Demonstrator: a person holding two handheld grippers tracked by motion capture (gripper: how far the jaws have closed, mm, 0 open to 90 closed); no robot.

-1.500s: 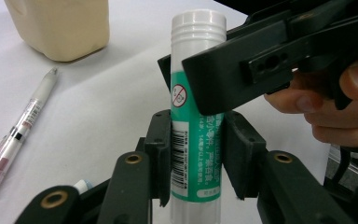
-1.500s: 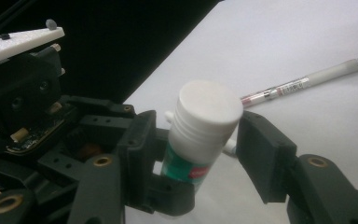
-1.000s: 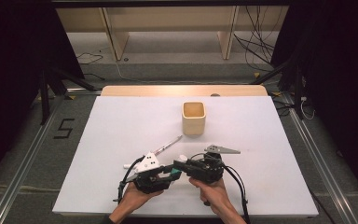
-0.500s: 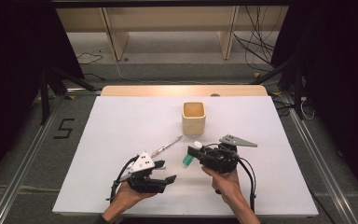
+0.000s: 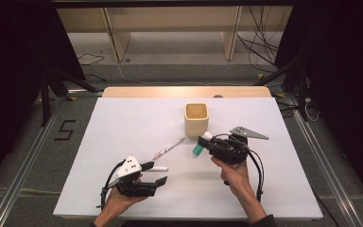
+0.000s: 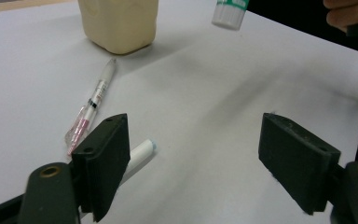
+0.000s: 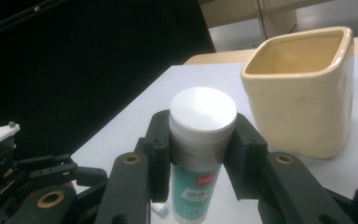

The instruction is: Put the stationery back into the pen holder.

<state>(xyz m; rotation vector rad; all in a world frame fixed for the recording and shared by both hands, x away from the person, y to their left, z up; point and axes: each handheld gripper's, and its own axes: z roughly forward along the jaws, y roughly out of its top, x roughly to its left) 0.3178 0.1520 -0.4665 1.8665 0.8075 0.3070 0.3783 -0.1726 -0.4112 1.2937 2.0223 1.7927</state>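
2 grippers: right gripper [image 7: 198,154] fingers clamp glue stick [image 7: 200,154]; left gripper [image 6: 193,163] fingers just opened wide, empty

- Table [image 5: 123,123] read bright and evenly lit from overhead; surroundings fell to near black.
- I noted soft shadows beside the cup [image 5: 196,119].
- Both gripper views looked soft, nearest jaws blurred, mild glare on the white cap [image 7: 203,112].
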